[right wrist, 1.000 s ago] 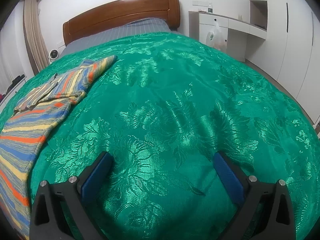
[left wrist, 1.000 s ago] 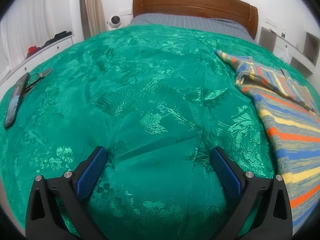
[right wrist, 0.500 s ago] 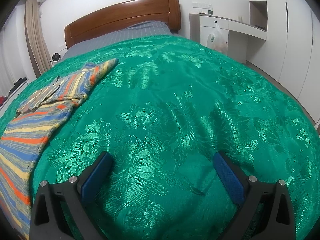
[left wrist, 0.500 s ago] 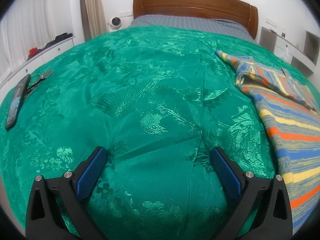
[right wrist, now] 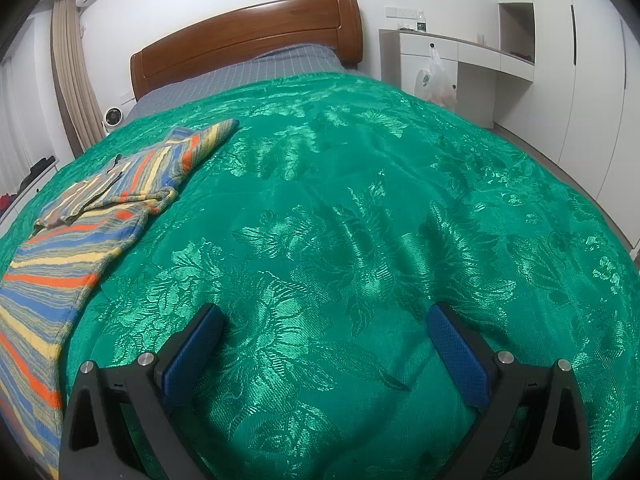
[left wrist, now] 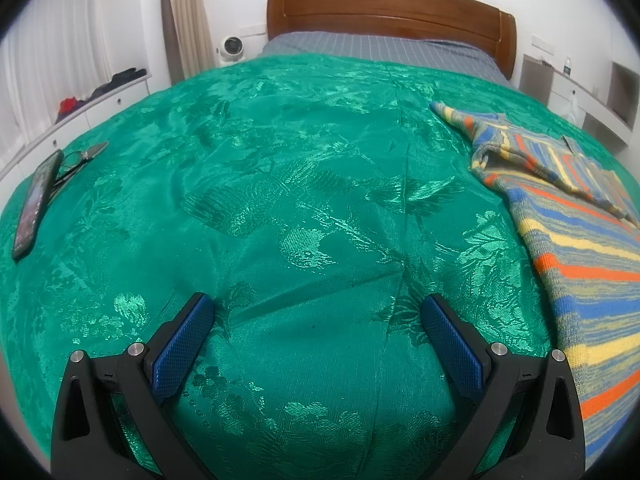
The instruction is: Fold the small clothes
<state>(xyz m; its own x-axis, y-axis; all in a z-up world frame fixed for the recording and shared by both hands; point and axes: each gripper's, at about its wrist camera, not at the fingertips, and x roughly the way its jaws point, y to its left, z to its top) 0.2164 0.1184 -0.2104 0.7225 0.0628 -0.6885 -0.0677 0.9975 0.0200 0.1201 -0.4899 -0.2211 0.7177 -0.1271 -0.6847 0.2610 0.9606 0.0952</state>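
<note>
A striped knit garment (left wrist: 576, 240) in blue, orange, yellow and grey lies flat on the green bedspread (left wrist: 304, 184), at the right edge of the left wrist view. In the right wrist view the same garment (right wrist: 76, 236) lies at the left, one sleeve folded across its top. My left gripper (left wrist: 318, 312) is open above bare bedspread, left of the garment and apart from it. My right gripper (right wrist: 326, 320) is open too, over bare bedspread (right wrist: 360, 208) to the right of the garment. Nothing sits between either pair of blue pads.
A dark phone (left wrist: 36, 204) and a pair of glasses (left wrist: 80, 158) lie near the bed's left edge. The wooden headboard (left wrist: 384, 8) stands at the far end. A white desk with a hanging plastic bag (right wrist: 434, 80) and tall wardrobes flank the right side.
Both views have drifted slightly: the right wrist view lifts and turns a little, showing more of the headboard and room. The garment has not moved and both grippers stay open.
</note>
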